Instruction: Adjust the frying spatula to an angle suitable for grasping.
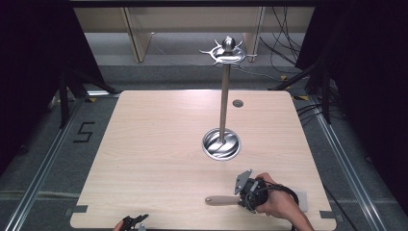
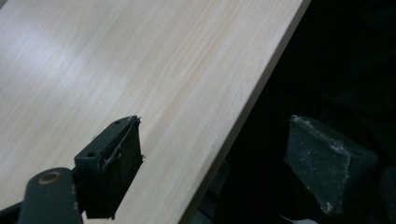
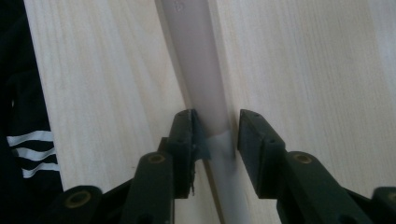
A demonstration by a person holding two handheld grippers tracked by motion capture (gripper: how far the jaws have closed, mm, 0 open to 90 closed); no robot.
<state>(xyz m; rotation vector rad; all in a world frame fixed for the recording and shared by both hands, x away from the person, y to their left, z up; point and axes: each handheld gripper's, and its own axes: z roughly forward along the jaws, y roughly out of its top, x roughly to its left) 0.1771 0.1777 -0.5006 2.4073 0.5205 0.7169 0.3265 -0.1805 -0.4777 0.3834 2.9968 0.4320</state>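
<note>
Lying flat on the pale wooden desk [image 1: 144, 144], near its front edge on the person's right side, is a utensil with a light wooden handle [image 1: 220, 200]; the handle points toward the desk's left in the high view. The right hand-held gripper [image 1: 244, 198] is held low over the inner end of that handle, with the person's right hand [image 1: 276, 202] wrapped around its body. In the right gripper view the wooden handle [image 3: 198, 70] runs up the middle between the two black jaws. The left-side pad sits against the handle where the wood meets a paler section; the right-side pad stands just beside it, and whether it touches cannot be told. The jaws are drawn in narrow around the handle. The working end of the utensil is hidden under the hand and gripper.

The left hand-held gripper [image 1: 134, 221] sits at the front edge of the desk, left of centre, well apart from the utensil. In the left gripper view its jaws stand wide apart with nothing between them: one pad [image 2: 114, 163] over the desk surface, the other [image 2: 322, 163] beyond the edge against the dark.

A metal stand [image 1: 223, 96] with a round base [image 1: 221, 143] rises upright at the middle of the desk, with hooked arms around a knob at its top. It is well apart from both grippers.
</note>
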